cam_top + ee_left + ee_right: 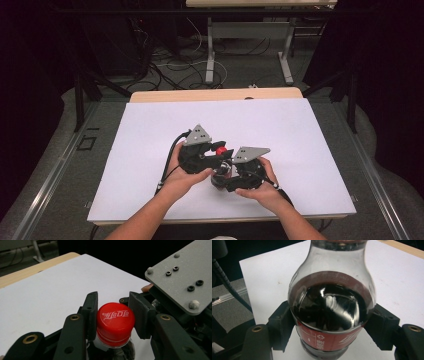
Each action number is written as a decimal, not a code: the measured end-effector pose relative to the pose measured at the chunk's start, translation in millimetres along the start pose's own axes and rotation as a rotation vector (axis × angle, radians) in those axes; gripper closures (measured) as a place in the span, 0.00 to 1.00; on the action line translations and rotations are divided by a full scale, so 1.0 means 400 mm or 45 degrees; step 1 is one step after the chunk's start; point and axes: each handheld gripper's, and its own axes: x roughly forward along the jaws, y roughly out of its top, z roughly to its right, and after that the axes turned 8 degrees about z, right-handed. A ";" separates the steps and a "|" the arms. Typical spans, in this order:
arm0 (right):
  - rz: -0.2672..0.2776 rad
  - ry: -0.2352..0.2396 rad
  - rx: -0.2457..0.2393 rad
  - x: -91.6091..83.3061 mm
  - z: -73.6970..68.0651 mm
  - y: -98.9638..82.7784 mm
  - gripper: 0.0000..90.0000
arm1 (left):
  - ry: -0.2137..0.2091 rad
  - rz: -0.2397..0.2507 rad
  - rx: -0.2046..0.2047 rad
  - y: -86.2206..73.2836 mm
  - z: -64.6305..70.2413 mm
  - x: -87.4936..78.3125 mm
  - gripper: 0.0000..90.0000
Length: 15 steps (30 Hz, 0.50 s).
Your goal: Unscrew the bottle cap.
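A small cola bottle [221, 176] with dark liquid and a red label stands on the white sheet [150, 150], between the person's two hands. Its red screw cap [115, 322] bears white lettering. My left gripper [115, 315] is shut on that cap, one black pad pressed against each side; in the high view this gripper [219, 151] reaches in from the left at cap height. Lower down, my right gripper [332, 327] is shut on the bottle [332, 307], its pads against the body at the label. From above, the right gripper [226, 181] sits under its grey plate [250, 152].
The white sheet covers most of the table; a wooden edge [215, 94] shows at the back. Behind stand another table's legs [210, 50] and floor cables [170, 65]. The right gripper's grey plate [182, 277] looms close on the right in the left gripper view.
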 end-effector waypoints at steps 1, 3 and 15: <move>-0.012 0.001 -0.001 -0.001 0.001 0.000 0.33 | 0.013 0.000 0.000 0.000 0.003 0.001 0.68; -0.013 -0.005 -0.003 -0.001 0.001 0.000 0.33 | 0.022 0.009 -0.006 0.001 0.006 0.004 0.68; -0.009 0.009 -0.016 -0.006 0.005 0.003 0.33 | -0.097 0.012 -0.014 0.015 -0.020 -0.028 0.55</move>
